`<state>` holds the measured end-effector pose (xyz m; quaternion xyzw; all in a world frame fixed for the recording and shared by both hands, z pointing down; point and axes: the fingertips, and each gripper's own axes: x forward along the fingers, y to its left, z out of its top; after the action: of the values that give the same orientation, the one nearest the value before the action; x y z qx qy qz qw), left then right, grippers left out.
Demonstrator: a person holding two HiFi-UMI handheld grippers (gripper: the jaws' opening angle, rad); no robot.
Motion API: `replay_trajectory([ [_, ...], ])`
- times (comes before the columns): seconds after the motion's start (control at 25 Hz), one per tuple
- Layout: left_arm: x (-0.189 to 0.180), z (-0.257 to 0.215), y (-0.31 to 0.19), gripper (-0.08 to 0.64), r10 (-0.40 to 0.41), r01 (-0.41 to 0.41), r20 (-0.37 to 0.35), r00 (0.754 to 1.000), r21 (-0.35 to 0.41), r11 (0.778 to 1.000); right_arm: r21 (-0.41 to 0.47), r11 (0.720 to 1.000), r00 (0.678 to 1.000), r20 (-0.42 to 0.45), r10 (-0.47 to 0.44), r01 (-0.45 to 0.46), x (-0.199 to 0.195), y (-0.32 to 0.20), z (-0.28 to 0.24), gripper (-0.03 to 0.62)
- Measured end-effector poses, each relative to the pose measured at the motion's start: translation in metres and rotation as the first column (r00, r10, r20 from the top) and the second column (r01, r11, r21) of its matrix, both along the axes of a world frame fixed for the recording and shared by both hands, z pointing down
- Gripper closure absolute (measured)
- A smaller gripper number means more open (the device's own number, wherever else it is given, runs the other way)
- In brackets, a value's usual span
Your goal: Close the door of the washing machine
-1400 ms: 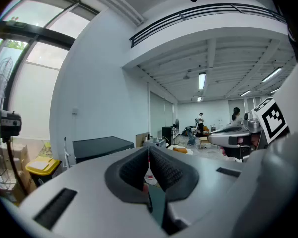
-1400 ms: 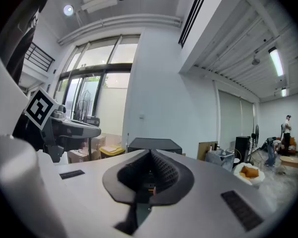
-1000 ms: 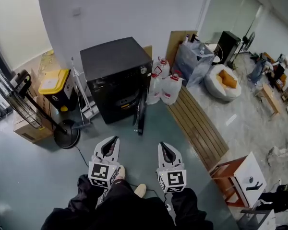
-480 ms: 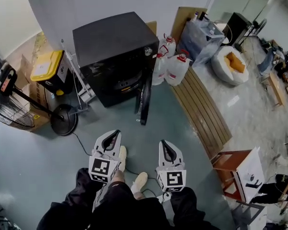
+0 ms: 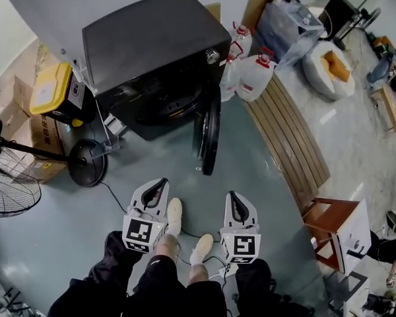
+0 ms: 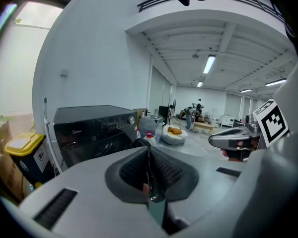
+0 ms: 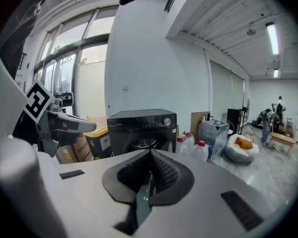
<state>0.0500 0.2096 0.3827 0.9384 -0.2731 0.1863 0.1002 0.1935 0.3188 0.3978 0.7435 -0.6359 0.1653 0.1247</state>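
Note:
A black front-loading washing machine (image 5: pixel 152 51) stands against the white wall, and its round door (image 5: pixel 210 137) hangs open, swung out towards me on the right side. Both grippers are held low in front of me, short of the machine. My left gripper (image 5: pixel 161 185) is shut with nothing in it, and my right gripper (image 5: pixel 233 198) is shut and empty too. In the left gripper view the washing machine (image 6: pixel 94 128) sits ahead to the left. The right gripper view has the washing machine (image 7: pixel 141 128) straight ahead beyond the closed jaws.
A yellow-lidded bin (image 5: pixel 56 94) and a floor fan (image 5: pixel 26 177) stand left of the machine. White jugs (image 5: pixel 254 74) and a slatted wooden bench (image 5: pixel 287 134) lie to its right, with an orange stool (image 5: pixel 330 226) beyond. A cable runs across the floor by my feet.
I have walked closer to the washing machine, which now looks larger and nearer. Both grippers came forward and down with me and stayed shut.

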Motion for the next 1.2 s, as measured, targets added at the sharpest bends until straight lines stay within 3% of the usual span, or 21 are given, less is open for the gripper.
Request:
replay_trajectory([
  [0.6, 0.033, 0.16, -0.073, 0.529, 0.07, -0.065, 0.037, 0.997, -0.124, 0.99, -0.142, 0.988, 0.996, 0.045, 0.073, -0.066, 0.031, -0.067, 0.17, 0.575],
  [0.92, 0.041, 0.229, -0.088, 0.529, 0.069, -0.058, 0.055, 0.996, -0.173, 0.983, -0.168, 0.986, 0.998, 0.056, 0.032, -0.022, 0.04, -0.086, 0.239, 0.574],
  [1.0, 0.039, 0.24, -0.088, 0.529, 0.071, -0.058, 0.063, 0.996, -0.178, 0.982, -0.178, 0.984, 0.996, 0.083, 0.027, -0.012, 0.039, -0.089, 0.252, 0.432],
  [1.08, 0.036, 0.247, -0.088, 0.529, 0.056, -0.045, 0.056, 0.997, -0.181, 0.983, -0.191, 0.981, 0.996, 0.091, 0.01, 0.007, 0.036, -0.091, 0.263, 0.432],
  [1.2, 0.028, 0.258, -0.088, 0.531, 0.047, -0.03, 0.081, 0.996, -0.201, 0.979, -0.215, 0.975, 0.995, 0.099, -0.026, 0.047, 0.029, -0.096, 0.28, 0.375],
])
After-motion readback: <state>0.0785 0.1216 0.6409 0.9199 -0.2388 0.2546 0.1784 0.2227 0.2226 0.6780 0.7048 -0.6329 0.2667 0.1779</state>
